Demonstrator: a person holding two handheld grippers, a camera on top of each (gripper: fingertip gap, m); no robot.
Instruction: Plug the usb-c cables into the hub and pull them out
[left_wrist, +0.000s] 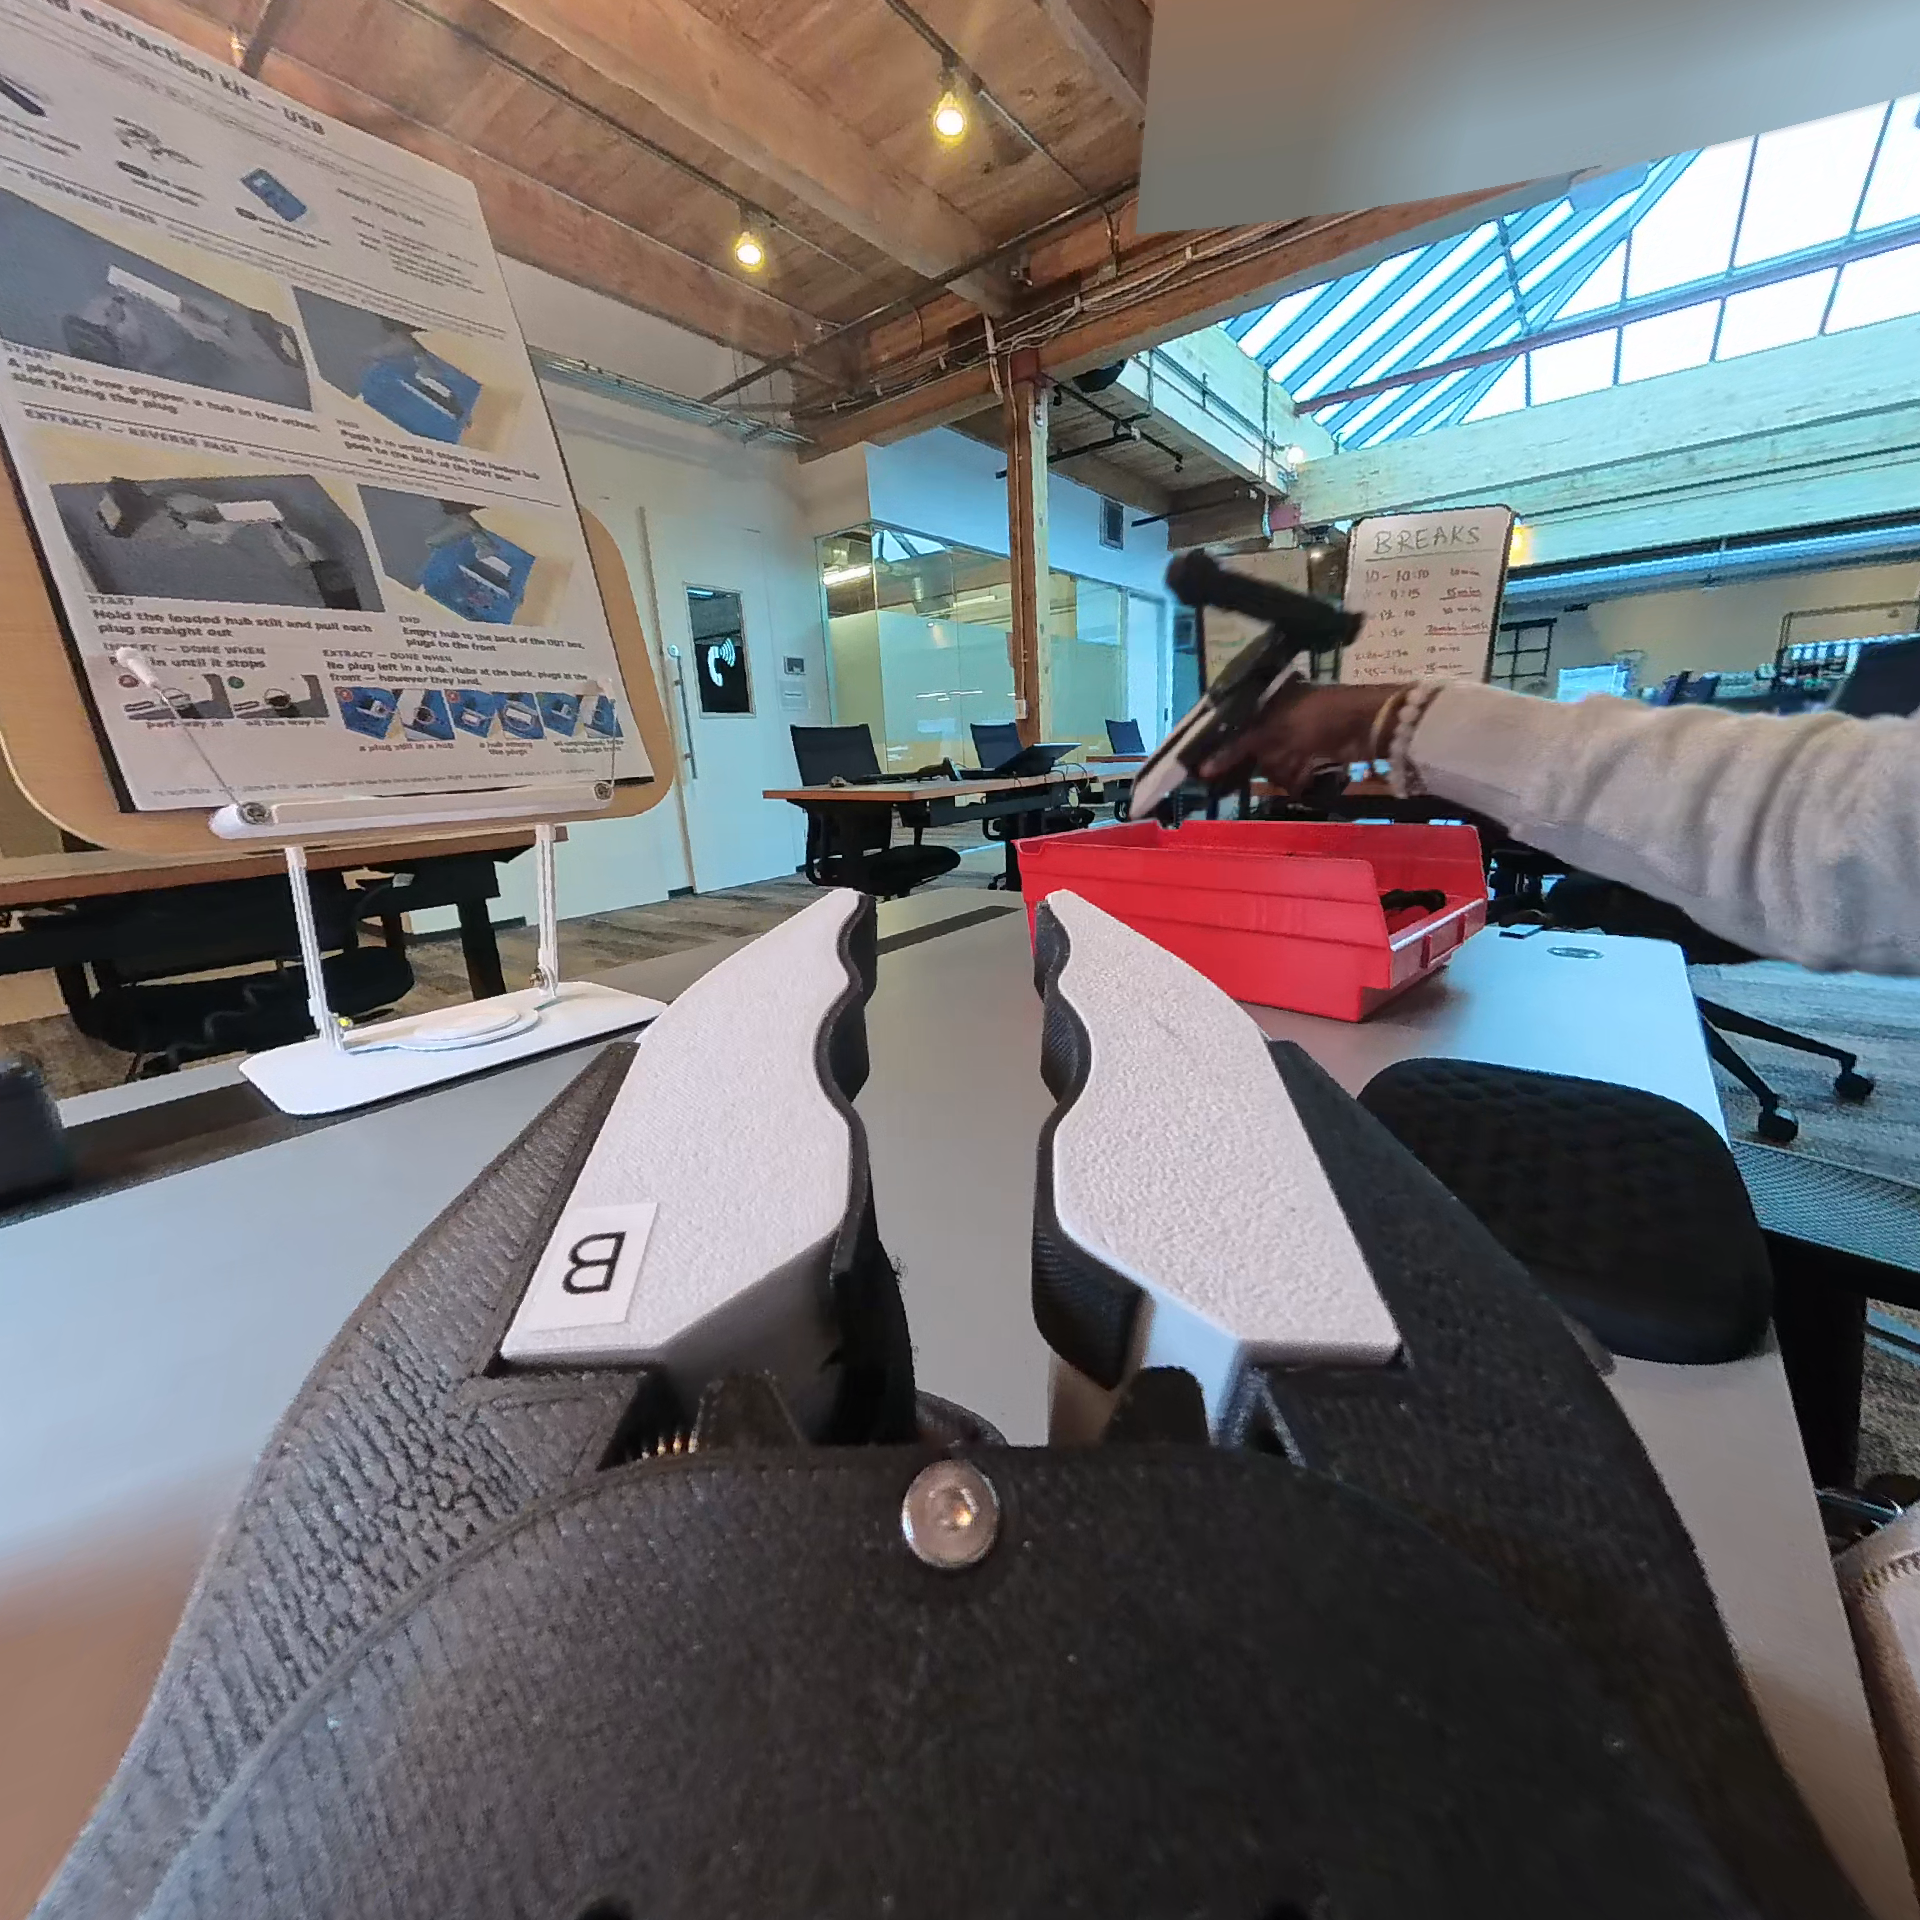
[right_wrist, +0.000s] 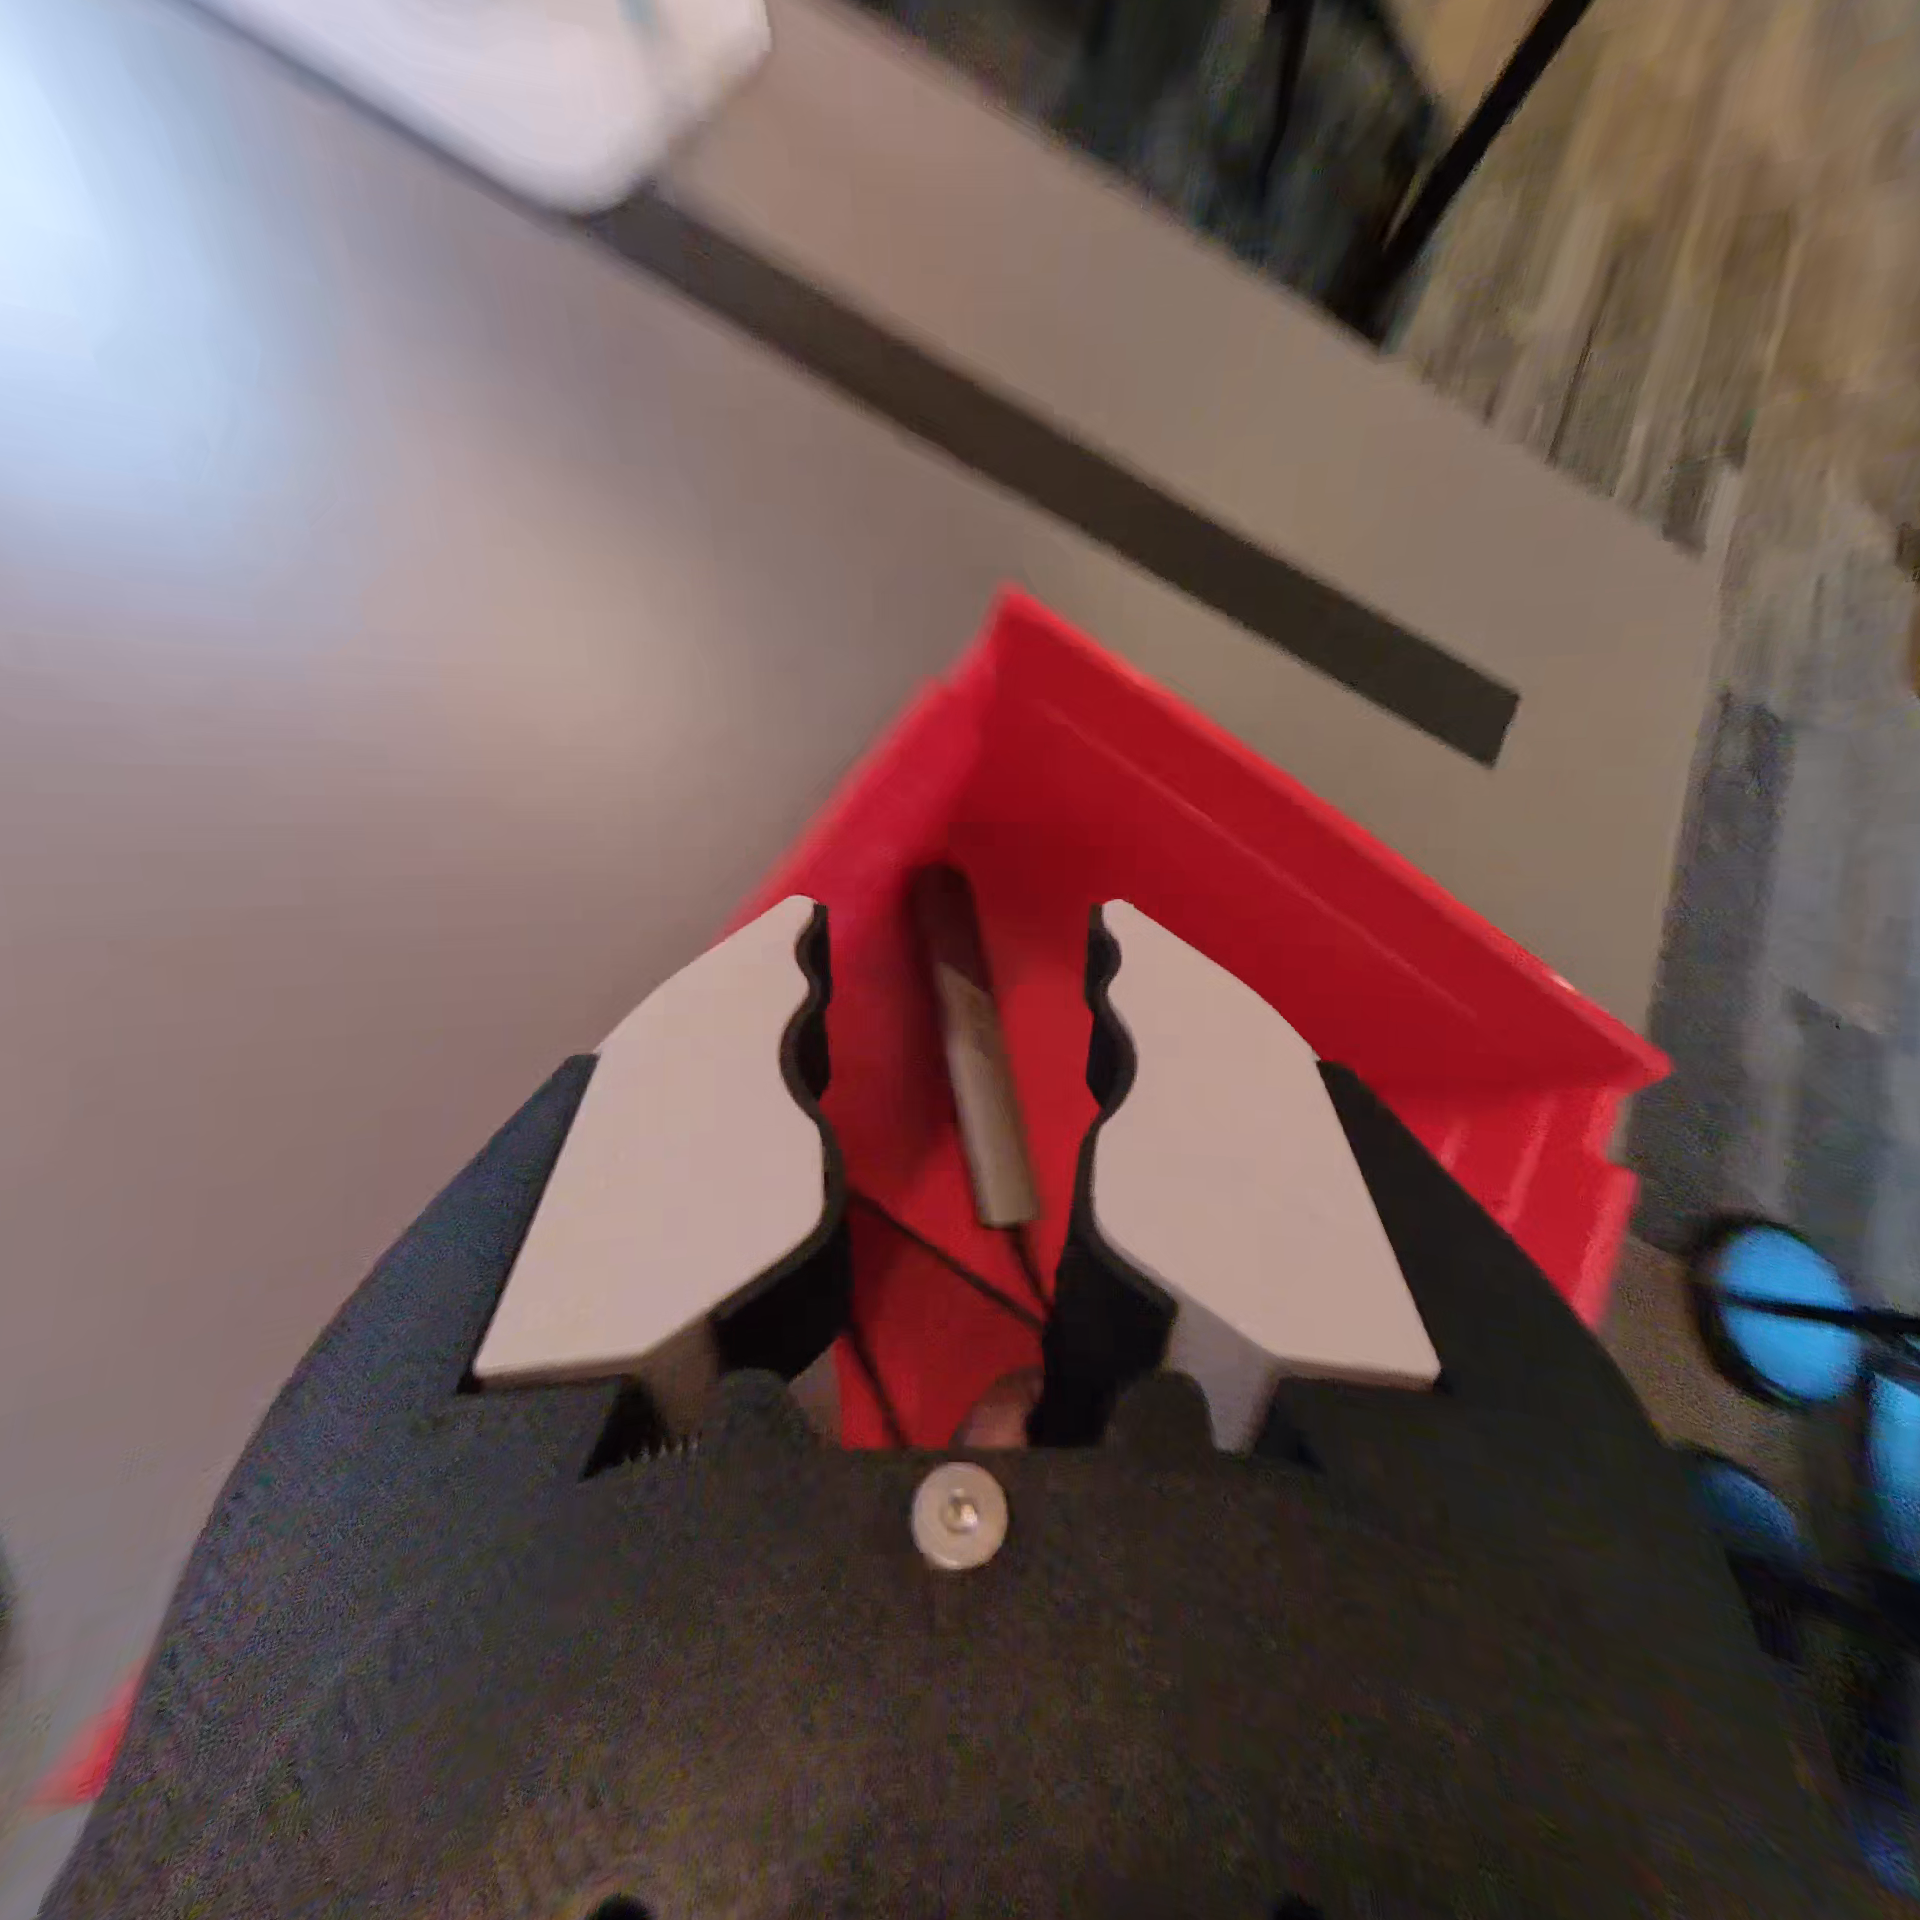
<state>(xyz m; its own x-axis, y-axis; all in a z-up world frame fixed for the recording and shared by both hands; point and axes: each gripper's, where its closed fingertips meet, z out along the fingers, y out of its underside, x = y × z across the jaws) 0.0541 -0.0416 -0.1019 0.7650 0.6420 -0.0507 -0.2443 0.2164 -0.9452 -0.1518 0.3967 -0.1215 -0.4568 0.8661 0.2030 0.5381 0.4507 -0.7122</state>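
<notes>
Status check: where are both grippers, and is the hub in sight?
Left gripper open, empty, low over the table. Right gripper open above the red bin, grey hub lying inside, ungrasped. Thin black cables beside it; nothing blocking.

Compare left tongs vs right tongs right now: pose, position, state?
Left tongs point level across the grey table, short of the red bin; right tongs angle down over the bin. Nothing lies between the left fingers; a grey hub on the bin floor shows in the right tongs' gap, ungripped. Shared: both open, holding nothing.
</notes>
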